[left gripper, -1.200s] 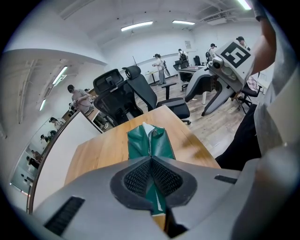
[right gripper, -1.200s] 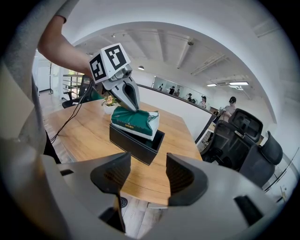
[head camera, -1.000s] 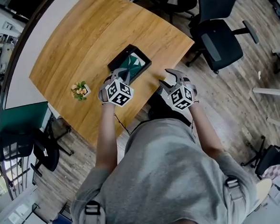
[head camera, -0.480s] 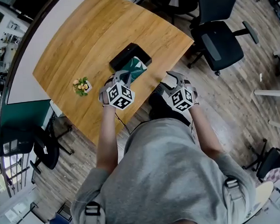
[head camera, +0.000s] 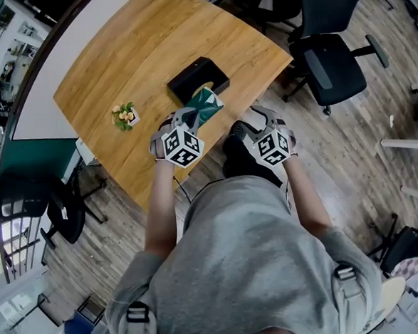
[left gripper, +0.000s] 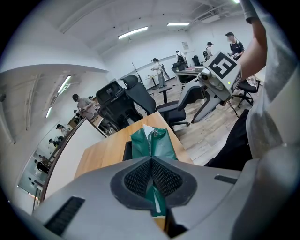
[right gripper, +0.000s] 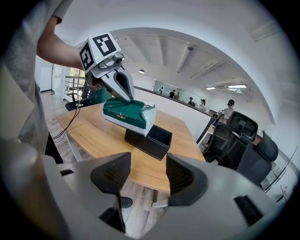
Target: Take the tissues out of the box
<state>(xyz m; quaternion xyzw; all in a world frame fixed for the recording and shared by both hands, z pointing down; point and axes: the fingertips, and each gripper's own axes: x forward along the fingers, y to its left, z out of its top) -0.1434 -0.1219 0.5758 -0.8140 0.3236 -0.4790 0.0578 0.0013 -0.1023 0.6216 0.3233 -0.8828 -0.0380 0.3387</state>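
Note:
A green tissue pack [head camera: 206,102] hangs in the air by the table's near edge, clear of the black open box [head camera: 197,76]. My left gripper [head camera: 188,115] is shut on the pack's near end. In the left gripper view the pack's green wrap [left gripper: 153,143] is pinched between the dark pads [left gripper: 138,178], and the box [left gripper: 126,150] shows behind it. In the right gripper view the pack [right gripper: 125,115] floats above the empty box [right gripper: 151,138], held by the left gripper [right gripper: 127,99]. My right gripper [right gripper: 143,177] stands open with nothing between its jaws, off the table's edge [head camera: 257,114].
A small potted plant [head camera: 124,116] sits on the wooden table [head camera: 130,54] left of the box. Black office chairs [head camera: 326,62] stand on the floor to the right. A cable [right gripper: 65,123] hangs off the table's near corner. People work at desks far behind.
The tissue pack lay in the box, then came up and out with the left gripper toward the table's near edge. The right gripper drifted slightly and stayed open.

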